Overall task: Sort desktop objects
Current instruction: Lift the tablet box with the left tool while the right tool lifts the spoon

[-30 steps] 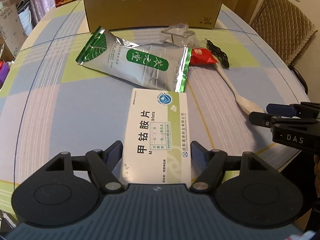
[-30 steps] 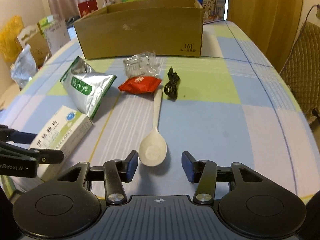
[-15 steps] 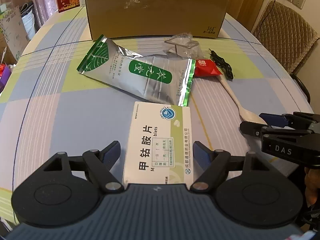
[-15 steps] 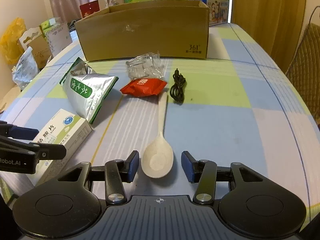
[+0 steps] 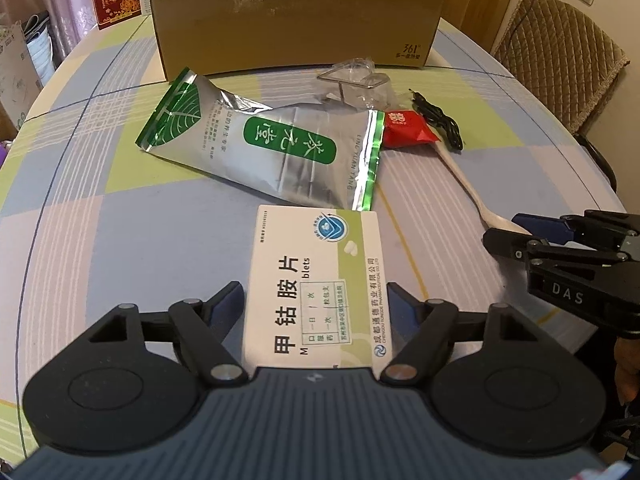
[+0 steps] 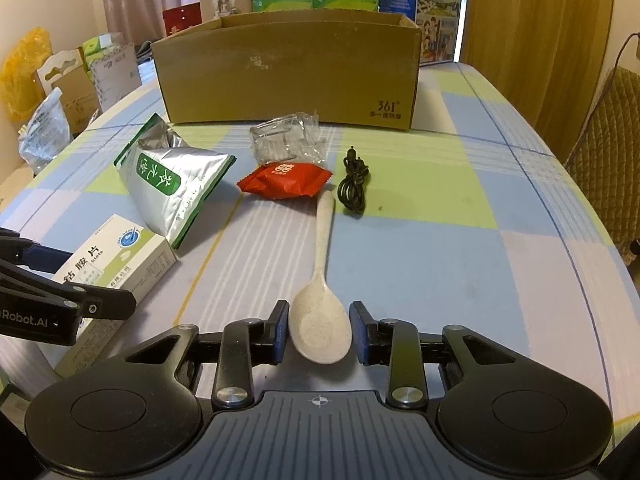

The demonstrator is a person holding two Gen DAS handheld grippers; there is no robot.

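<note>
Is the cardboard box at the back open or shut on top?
Open. The cardboard box shows a bare upper rim with no flaps or lid across it, and its inner back wall is visible; its contents cannot be seen.

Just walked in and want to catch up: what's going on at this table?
A person is sorting clutter with two tools. The left hand-held gripper straddles a medicine box, the right hand-held gripper brackets a spoon bowl; both are open, nothing lifted. A cardboard box waits behind.
</note>
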